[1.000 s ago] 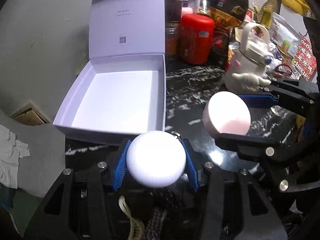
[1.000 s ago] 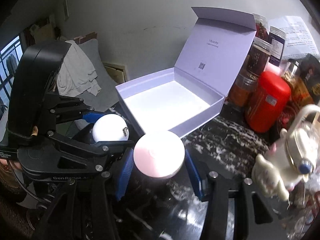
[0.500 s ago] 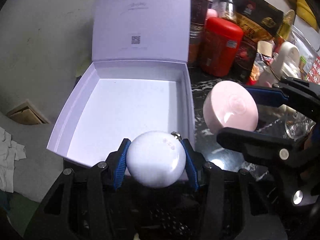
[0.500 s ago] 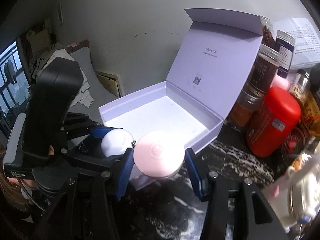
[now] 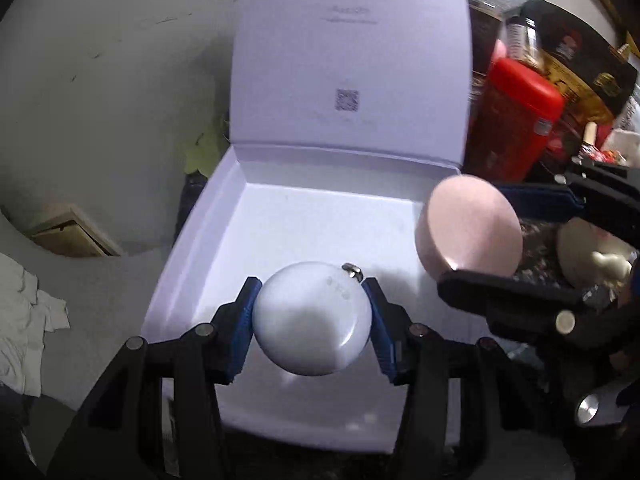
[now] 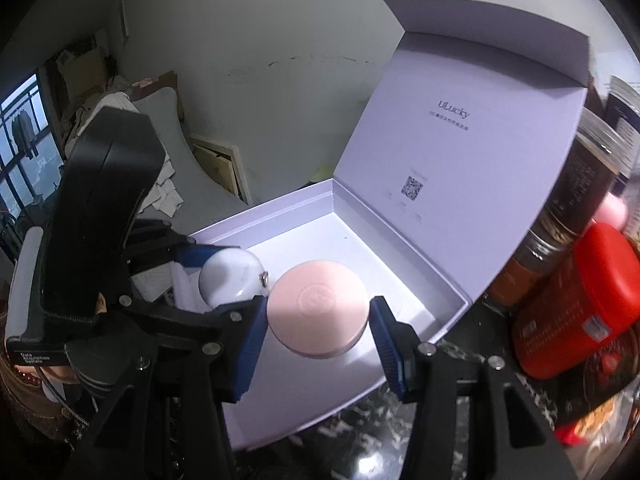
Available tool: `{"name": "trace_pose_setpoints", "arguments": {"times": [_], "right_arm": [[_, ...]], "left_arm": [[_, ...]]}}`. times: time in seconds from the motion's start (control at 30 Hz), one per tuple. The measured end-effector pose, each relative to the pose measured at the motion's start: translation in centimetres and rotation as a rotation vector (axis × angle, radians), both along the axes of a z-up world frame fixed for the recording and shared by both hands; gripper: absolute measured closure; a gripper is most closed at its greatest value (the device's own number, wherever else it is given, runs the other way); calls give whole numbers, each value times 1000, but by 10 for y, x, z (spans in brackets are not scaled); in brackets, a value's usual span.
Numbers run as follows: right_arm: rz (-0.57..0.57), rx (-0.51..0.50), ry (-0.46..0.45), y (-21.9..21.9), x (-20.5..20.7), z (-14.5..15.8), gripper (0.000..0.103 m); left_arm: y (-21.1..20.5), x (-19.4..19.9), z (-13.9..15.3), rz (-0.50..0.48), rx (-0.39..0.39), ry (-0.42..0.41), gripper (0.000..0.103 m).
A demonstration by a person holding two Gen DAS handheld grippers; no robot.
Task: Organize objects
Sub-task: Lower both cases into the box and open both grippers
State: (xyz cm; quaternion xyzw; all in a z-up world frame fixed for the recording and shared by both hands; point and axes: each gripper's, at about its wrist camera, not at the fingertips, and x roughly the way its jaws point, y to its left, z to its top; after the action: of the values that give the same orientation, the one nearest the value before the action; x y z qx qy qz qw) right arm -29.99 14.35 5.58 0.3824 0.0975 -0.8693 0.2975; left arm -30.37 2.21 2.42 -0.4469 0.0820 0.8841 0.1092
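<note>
The left claw [image 5: 311, 320] pinches a white round case [image 5: 312, 318] between its blue pads, held over the near part of the open lavender box [image 5: 320, 216]. Beside it, the right claw [image 6: 318, 320] pinches a pink round case [image 6: 318, 314] above the box floor. Beyond the raised lid stands a red canister [image 5: 516, 124] on the dark desk [image 6: 360, 440].

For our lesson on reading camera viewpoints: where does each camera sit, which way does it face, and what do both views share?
Left wrist: on the left hand-held gripper, facing the open box; fingers grip the white compact.
Right wrist: on the right hand-held gripper, facing the box from its right; grips the pink compact.
Shared: box, both compacts, red canister.
</note>
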Motion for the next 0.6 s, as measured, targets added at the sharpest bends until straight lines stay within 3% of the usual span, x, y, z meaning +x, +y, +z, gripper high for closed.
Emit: {"name": "trace_pose_setpoints", "arguments": {"times": [0.3, 0.6], "right_arm": [[-25, -5, -39, -6, -40, -13, 50], [-14, 18, -144, -4, -63, -47, 50]], "left_arm": [[-4, -41, -10, 0, -33, -1, 53], [0, -66, -51, -29, -87, -98, 53]]}}
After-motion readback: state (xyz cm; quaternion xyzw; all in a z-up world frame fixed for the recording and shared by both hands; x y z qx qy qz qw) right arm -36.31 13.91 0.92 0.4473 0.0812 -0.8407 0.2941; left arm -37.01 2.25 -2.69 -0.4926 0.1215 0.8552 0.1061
